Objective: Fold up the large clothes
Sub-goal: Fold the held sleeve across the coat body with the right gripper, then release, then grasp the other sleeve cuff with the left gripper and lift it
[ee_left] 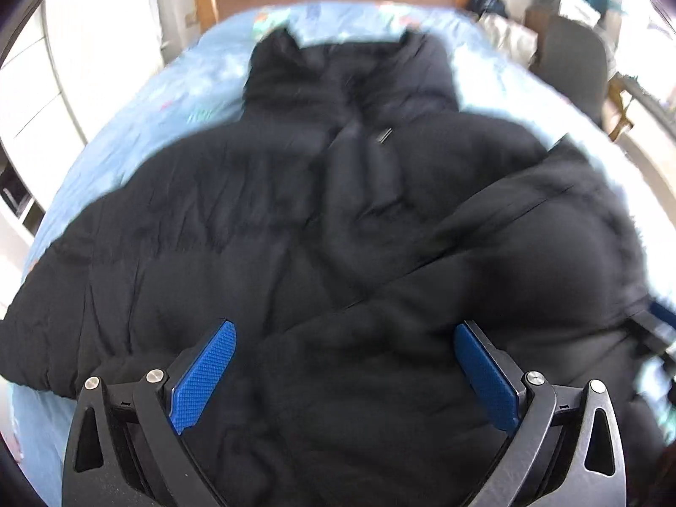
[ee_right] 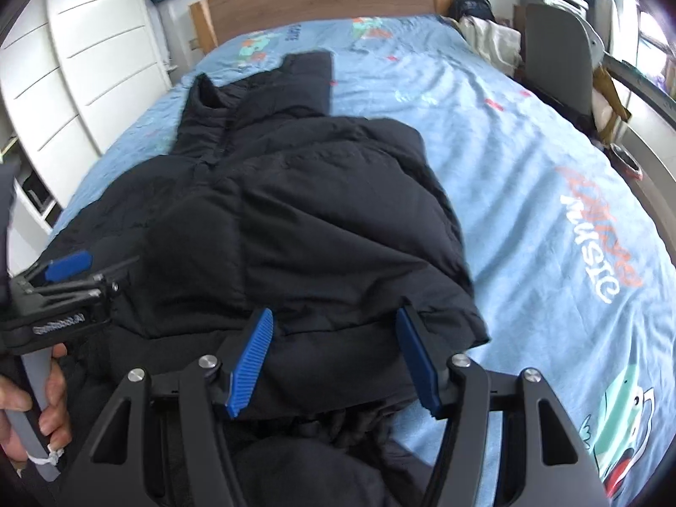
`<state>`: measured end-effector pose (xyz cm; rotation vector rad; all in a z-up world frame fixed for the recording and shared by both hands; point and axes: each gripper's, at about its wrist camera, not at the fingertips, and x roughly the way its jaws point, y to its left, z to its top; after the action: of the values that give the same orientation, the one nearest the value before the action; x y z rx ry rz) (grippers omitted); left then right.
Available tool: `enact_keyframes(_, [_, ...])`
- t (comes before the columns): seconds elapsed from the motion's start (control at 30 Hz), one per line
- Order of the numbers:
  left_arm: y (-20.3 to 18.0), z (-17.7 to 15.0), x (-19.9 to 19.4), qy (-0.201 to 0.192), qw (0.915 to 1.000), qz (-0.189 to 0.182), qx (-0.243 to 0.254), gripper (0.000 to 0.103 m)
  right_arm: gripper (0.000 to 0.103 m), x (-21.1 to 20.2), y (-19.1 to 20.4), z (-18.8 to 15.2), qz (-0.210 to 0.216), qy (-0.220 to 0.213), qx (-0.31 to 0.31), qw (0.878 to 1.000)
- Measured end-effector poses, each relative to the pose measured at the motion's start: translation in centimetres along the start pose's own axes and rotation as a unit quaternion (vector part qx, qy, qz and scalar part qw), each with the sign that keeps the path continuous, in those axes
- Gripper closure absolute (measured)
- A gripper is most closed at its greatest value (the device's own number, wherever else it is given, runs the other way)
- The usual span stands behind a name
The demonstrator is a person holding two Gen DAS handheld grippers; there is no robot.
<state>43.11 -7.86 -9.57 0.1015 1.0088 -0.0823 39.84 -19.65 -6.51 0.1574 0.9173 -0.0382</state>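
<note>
- The jacket [ee_right: 295, 219] is a black padded one, lying front up on the bed [ee_right: 528, 135], collar toward the headboard [ee_right: 321, 0] at the top of both frames. It fills the centre and left of the right wrist view and nearly all of the left wrist view.
- One side already looks folded in: in the right wrist view a thick flap lies over the body, its edge running down the middle right of the frame, and a sleeve seems tucked across.
- Handling, as a judgement: bulky and light, soft all through, full of trapped air. It will likely spring back after a fold and need pressing flat. The smooth shell may slip between pads, so a shallow pinch of the outer layer alone could pull free.
- Best holds, I think, are the firmer seamed edges: the hem at the bottom of both frames, a cuff, or the folded edge. Take a deep bite through all layers.
- The right gripper [ee_right: 333, 359] stands half open at the lower centre of its frame, straddling the hem end of the folded flap; the pads [ee_right: 249, 363] do not visibly press on the cloth.
- The left gripper [ee_left: 344, 376] has its fingers wide apart over the jacket's lower part, holding nothing. It shows also at the left edge of the right wrist view, with the person's hand [ee_right: 25, 405] on its handle.
- Around: white drawers [ee_right: 84, 63] at the upper left, a grey chair [ee_right: 557, 55] at the upper right.
</note>
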Motion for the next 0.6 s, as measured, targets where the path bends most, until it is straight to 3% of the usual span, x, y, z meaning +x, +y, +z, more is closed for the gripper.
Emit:
enact_keyframes(0.1, [2.4,-0.7,-0.4,0.003,0.9994,-0.021,-0.029,0.001,0.044,-0.1,-1.5,-0.3,-0.02,0.007,0.006,1.0])
enact_keyframes(0.3, [7.1,-1.4,-4.8,-0.036,0.9981,-0.006,-0.049,0.002,0.044,-4.1,-2.0,-1.4,-0.051,-0.004,0.015,0.999])
enact_keyframes(0.47, [13.7,-3.2,-8.1,-0.05,0.9949,0.012,-0.087,0.002,0.044,-8.5,0.1,-2.9,-0.053,-0.024,0.013,0.998])
enact_keyframes(0.6, [21.2,-5.7,-9.7,-0.045,0.9874,0.01,-0.151,0.002,0.044,-11.8,2.2,-4.5,-0.054,-0.032,0.016,0.998])
